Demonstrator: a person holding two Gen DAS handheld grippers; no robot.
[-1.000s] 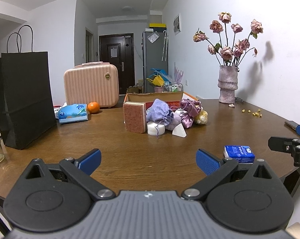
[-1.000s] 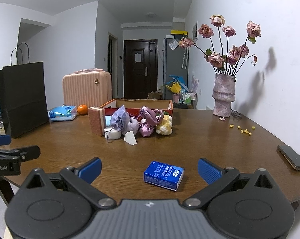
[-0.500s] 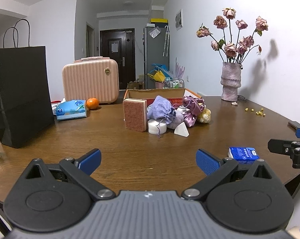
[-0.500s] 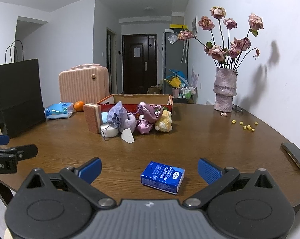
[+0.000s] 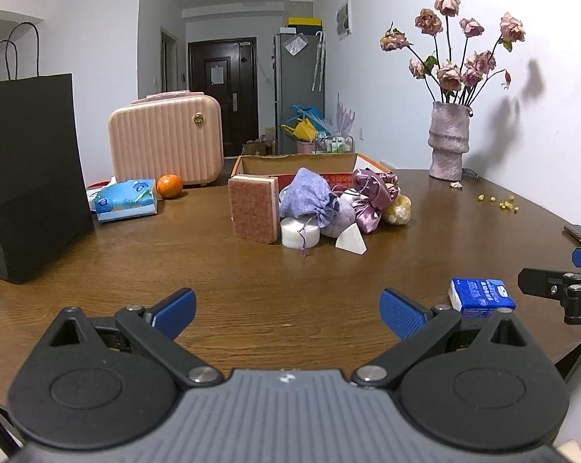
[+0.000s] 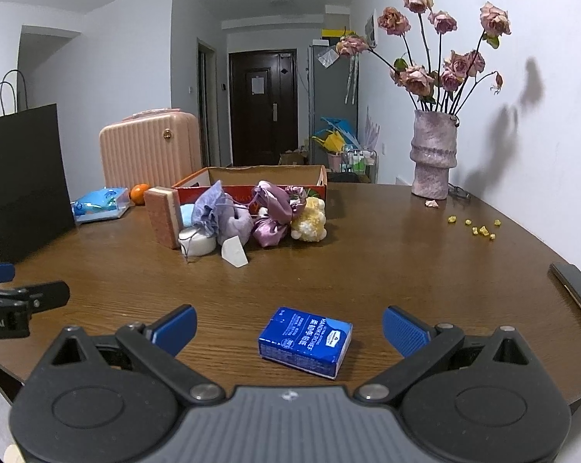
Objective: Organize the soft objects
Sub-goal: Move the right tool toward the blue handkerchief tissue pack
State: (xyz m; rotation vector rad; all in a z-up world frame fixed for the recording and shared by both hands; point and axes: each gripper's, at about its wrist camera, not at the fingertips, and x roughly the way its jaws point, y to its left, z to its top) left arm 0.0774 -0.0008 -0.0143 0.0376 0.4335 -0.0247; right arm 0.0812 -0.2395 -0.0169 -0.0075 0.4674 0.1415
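Note:
A pile of soft things lies mid-table in front of an open cardboard box (image 5: 290, 163): a pink sponge (image 5: 253, 208), a lavender pouch (image 5: 307, 197), a white round puff (image 5: 299, 232), a white wedge (image 5: 351, 245), a pink satin pouch (image 5: 371, 200) and a yellow fluffy ball (image 5: 397, 208). A blue tissue pack (image 6: 305, 341) lies between the open fingers of my right gripper (image 6: 289, 330). My left gripper (image 5: 288, 312) is open and empty over bare table, well short of the pile.
A black paper bag (image 5: 28, 169) stands at the left. A pink case (image 5: 166, 142), an orange (image 5: 169, 186) and a blue tissue packet (image 5: 125, 200) sit behind it. A vase of dried roses (image 5: 447, 139) stands far right. A phone (image 6: 575, 289) lies at the right edge.
Both grippers have moved a little forward over the table toward the pile. The tissue pack now sits closer between the right fingers. Both stay open.

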